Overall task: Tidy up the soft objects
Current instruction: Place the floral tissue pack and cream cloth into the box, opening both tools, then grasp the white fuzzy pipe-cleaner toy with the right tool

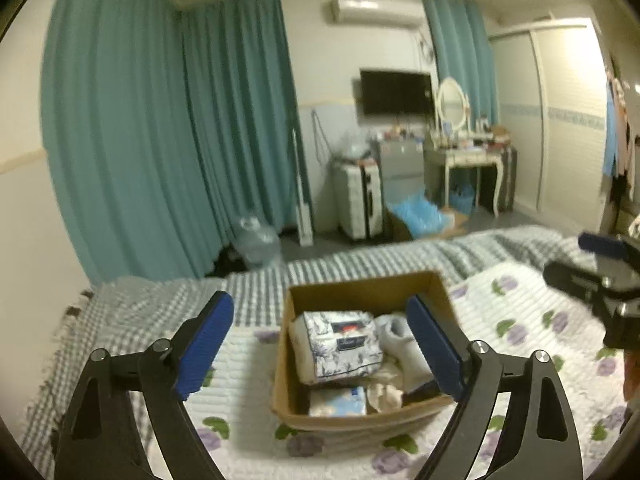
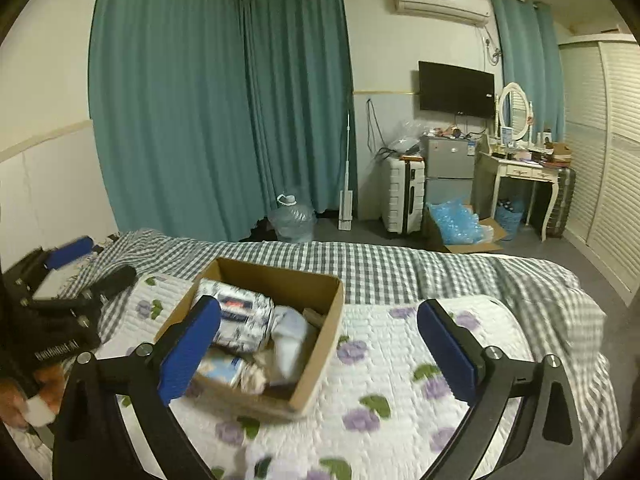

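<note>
Both claws, left claw [image 1: 320,350] and right claw [image 2: 320,356], hang spread and empty over the cardboard box [image 1: 436,284] on the bed, so I'd dip straight in and pinch the tissue pack [image 1: 340,344] around its middle.

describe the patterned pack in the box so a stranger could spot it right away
On the bed's floral quilt sits an open cardboard box. Inside, toward its back left, lies the tissue pack: a bulky soft bundle in white wrap with dark blue print and a red label, unlike the plain white socks beside it.
</note>
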{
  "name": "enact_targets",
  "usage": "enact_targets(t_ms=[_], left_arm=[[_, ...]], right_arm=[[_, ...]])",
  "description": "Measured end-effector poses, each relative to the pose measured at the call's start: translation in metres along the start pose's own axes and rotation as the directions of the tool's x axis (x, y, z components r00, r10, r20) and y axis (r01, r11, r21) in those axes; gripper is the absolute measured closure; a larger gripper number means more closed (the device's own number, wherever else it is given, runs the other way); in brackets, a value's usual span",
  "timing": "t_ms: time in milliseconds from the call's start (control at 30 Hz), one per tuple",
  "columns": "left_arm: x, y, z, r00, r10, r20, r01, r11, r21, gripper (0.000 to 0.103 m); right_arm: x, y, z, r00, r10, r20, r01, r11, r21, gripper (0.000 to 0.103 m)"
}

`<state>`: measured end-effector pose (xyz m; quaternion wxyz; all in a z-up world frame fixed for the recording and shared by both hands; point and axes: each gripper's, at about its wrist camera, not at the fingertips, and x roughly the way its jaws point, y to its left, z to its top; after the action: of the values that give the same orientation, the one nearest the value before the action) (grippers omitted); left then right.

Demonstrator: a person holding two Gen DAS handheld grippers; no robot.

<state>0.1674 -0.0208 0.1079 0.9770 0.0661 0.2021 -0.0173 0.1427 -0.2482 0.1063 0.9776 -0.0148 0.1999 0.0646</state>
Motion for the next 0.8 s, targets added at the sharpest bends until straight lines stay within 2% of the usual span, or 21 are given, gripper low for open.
enact_targets(t_ms=[133,233,333,533,733,800], left_arm=[[-0.043,-0.002,-0.002,0.999,0.008,0.045,-0.007,1.0,-0.006,0.013],[-0.063,-0.003,-0.011,0.998,0.029,0.047,-0.029,1.0,-0.002,0.013],[-0.075,0.003,-0.026,0.999,0.021,0.03,-0.02,0.999,-0.033,0.013],[-0.071,0.015,-0.066,0.998,-0.034,-0.044,0.029,0.993,-0.114,0.013],[-0.044,0.018,-0.104,0.992,-0.008,-0.122,-0.009,0.991,-0.131,0.013],[-0.037,0.018,-0.116,0.989,-0.009,-0.147,-0.011,0.991,-0.135,0.013]], right_arm=[[-0.037,0.012,-0.01,1.0,-0.01,-0.003,0.01,1.0,-0.018,0.002],[-0.055,0.026,-0.02,1.0,0.002,-0.006,-0.002,0.999,-0.044,0.002],[-0.06,0.037,-0.034,0.999,0.001,-0.043,-0.004,0.998,-0.058,0.002],[-0.043,0.052,-0.068,0.991,-0.013,-0.13,0.001,0.995,-0.097,0.002],[-0.009,0.046,-0.097,0.982,-0.02,-0.186,0.005,0.997,-0.077,0.002],[0.011,0.043,-0.11,0.973,-0.029,-0.227,0.012,0.997,-0.074,0.002]])
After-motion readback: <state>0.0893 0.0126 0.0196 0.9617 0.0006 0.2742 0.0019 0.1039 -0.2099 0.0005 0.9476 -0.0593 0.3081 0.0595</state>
